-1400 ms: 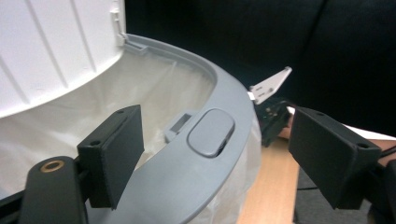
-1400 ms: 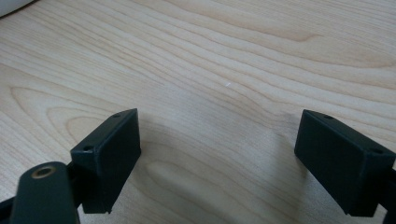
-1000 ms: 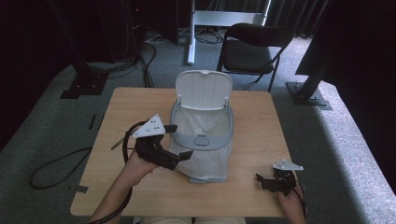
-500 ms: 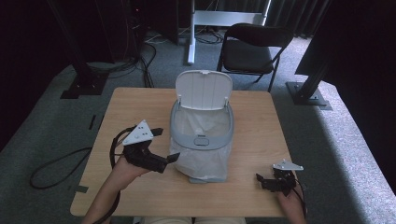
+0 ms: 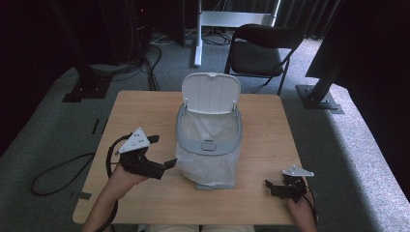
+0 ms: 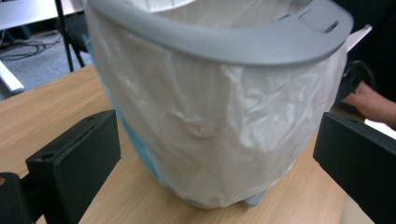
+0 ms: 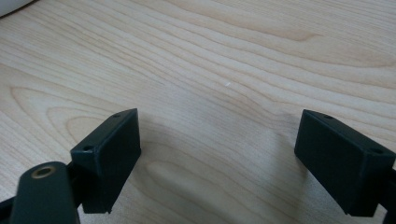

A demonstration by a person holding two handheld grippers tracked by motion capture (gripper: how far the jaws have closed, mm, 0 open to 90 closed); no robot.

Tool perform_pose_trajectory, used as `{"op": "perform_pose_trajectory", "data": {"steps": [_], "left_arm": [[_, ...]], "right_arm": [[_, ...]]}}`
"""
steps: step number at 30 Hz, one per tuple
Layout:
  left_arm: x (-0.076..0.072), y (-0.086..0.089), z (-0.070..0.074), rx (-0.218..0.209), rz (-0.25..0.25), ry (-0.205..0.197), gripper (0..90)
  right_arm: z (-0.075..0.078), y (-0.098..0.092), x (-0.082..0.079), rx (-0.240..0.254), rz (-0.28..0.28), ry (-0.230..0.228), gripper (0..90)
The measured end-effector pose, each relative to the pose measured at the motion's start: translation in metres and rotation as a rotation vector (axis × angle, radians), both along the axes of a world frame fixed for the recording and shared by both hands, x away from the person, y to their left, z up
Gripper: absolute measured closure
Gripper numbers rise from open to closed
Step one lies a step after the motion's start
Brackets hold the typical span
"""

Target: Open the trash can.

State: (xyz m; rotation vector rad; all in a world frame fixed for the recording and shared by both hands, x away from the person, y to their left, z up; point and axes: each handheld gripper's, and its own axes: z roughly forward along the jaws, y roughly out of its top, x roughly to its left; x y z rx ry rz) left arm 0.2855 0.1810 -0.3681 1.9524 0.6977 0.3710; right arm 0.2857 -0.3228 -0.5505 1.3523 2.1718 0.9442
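With its lid tipped up, the bin stands mid-frame on the tabletop, bag draped over its sides. Left gripper, jaws spread, sits just left, probably to tug the bag. Right gripper rests lower right, jaws spread, empty.

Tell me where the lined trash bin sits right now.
In the high view the trash bin stands mid-table with its lid up, the left gripper open just beside its left and the right gripper farther off near the table's front-right corner.
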Motion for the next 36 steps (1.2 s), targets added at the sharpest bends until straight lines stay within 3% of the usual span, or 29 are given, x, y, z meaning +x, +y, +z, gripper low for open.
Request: {"op": "perform_pose_trajectory", "data": {"steps": [19, 29, 31, 36], "left_arm": [[0.008, 0.034, -0.028, 0.002, 0.091, 0.045, 0.9], [0.015, 0.054, -0.041, 0.015, 0.176, 0.054, 0.9], [0.02, 0.06, -0.048, 0.02, 0.213, 0.067, 0.9], [0.026, 0.067, -0.061, 0.035, 0.251, 0.093, 0.9]], "right_arm": [[0.0, 0.0, 0.0, -0.001, 0.0, -0.001, 13.5], [0.0, 0.0, 0.0, -0.002, 0.0, -0.001, 13.5], [0.0, 0.0, 0.0, -0.001, 0.0, -0.001, 13.6], [0.0, 0.0, 0.0, -0.001, 0.0, -0.001, 13.5]]}}
